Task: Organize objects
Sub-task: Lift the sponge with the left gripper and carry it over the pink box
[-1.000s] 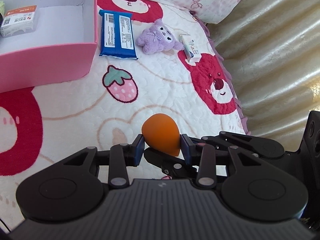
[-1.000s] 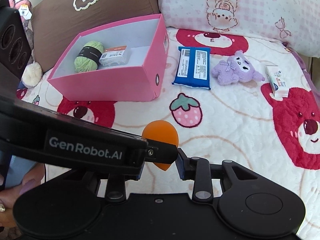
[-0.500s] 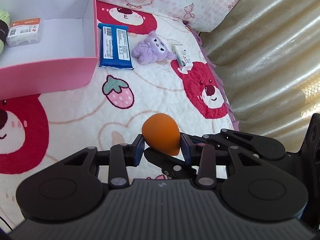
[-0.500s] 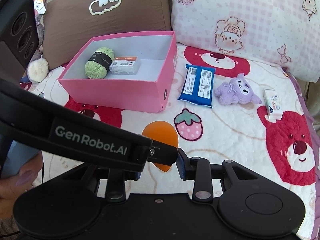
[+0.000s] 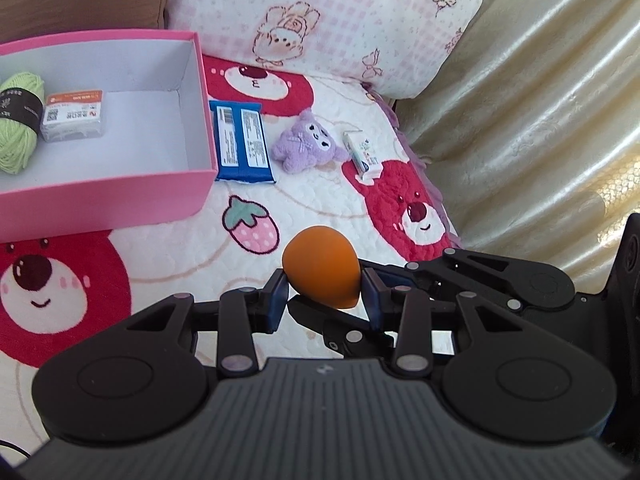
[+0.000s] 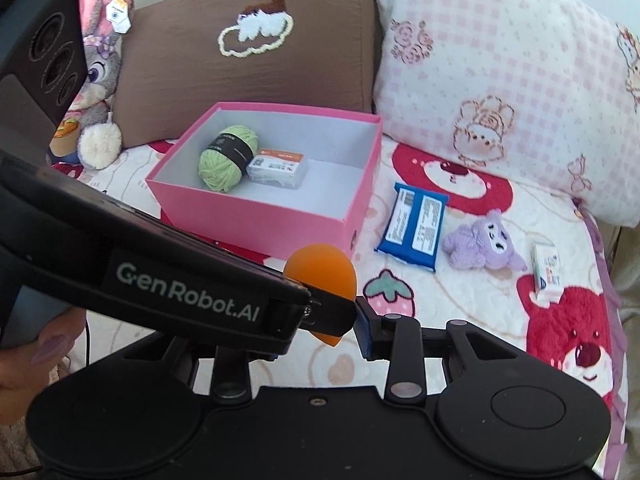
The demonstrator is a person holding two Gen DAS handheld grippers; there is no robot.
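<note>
An orange egg-shaped sponge (image 5: 321, 267) is held between the jaws of both grippers above the bed. My left gripper (image 5: 323, 295) is shut on it. My right gripper (image 6: 326, 320) closes on the same sponge (image 6: 322, 272), and the left gripper's body crosses in front of its left finger. The pink box (image 5: 100, 196) stands at the left and holds a green yarn ball (image 5: 16, 128) and a small labelled case (image 5: 74, 115). The box also shows in the right wrist view (image 6: 256, 220).
On the bear-print quilt lie a blue packet (image 5: 242, 142), a purple plush (image 5: 304, 146) and a small white carton (image 5: 362, 154). Pink and brown pillows (image 6: 248, 40) line the back. A cream curtain (image 5: 540, 100) hangs at the bed's right edge. A rabbit plush (image 6: 100, 80) sits far left.
Both grippers have risen and pulled back with the sponge. The box and pillows have come further into view.
</note>
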